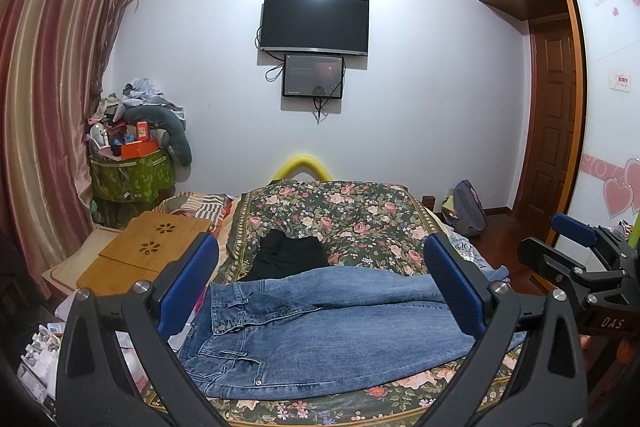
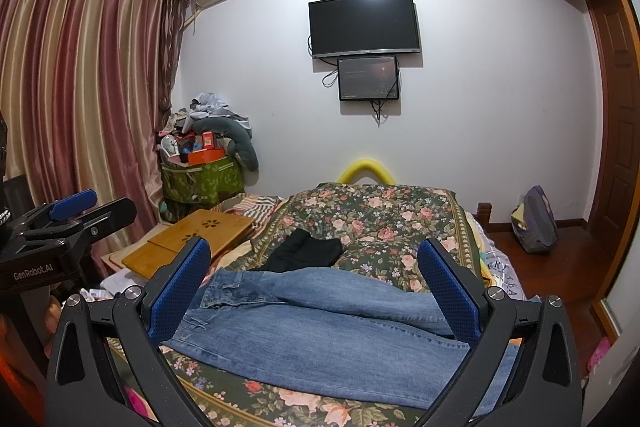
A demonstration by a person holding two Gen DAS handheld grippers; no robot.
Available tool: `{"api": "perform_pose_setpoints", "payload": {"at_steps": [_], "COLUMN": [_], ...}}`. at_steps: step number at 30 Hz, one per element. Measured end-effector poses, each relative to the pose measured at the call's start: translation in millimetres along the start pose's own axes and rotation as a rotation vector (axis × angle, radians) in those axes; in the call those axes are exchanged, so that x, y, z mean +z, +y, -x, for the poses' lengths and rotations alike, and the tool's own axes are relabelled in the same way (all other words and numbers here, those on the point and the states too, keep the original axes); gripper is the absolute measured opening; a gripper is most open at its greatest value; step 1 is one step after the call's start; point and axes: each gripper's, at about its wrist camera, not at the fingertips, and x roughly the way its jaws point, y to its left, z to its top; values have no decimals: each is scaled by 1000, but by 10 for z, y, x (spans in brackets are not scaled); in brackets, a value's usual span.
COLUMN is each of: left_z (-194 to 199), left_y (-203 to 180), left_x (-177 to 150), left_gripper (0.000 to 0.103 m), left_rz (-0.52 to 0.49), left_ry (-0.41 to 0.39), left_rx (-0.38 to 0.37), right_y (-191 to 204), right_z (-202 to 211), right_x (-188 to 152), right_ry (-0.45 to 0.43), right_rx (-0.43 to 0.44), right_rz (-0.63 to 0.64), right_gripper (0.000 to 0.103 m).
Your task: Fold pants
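Observation:
Blue jeans [image 1: 320,331] lie across the floral bedspread [image 1: 352,215], waistband to the left, legs running right; they also show in the right wrist view [image 2: 320,327]. My left gripper [image 1: 320,287] is open and empty, held above the jeans near the waistband. My right gripper [image 2: 316,287] is open and empty, above the legs. The right gripper also shows at the right edge of the left wrist view [image 1: 576,259]. The left gripper shows at the left edge of the right wrist view [image 2: 80,215].
A folded black garment [image 1: 288,253] lies on the bedspread behind the jeans. A wooden lap tray [image 1: 148,247] sits on the bed's left side. A cluttered green bin [image 1: 132,175] stands by the curtain. A backpack [image 1: 468,207] rests on the floor at right.

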Motion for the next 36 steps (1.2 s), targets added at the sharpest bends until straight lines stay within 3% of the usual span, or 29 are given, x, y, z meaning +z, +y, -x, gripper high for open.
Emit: {"api": "perform_pose_setpoints", "payload": {"at_steps": [36], "left_z": [-64], "left_y": [53], "left_x": [1], "left_gripper": [103], "left_rz": [29], "left_ry": [15], "left_rx": [1], "right_y": [1], "right_z": [-27], "right_x": [-11], "right_ry": [10], "right_rx": [-8], "right_rz": [-2], "right_gripper": [103]}}
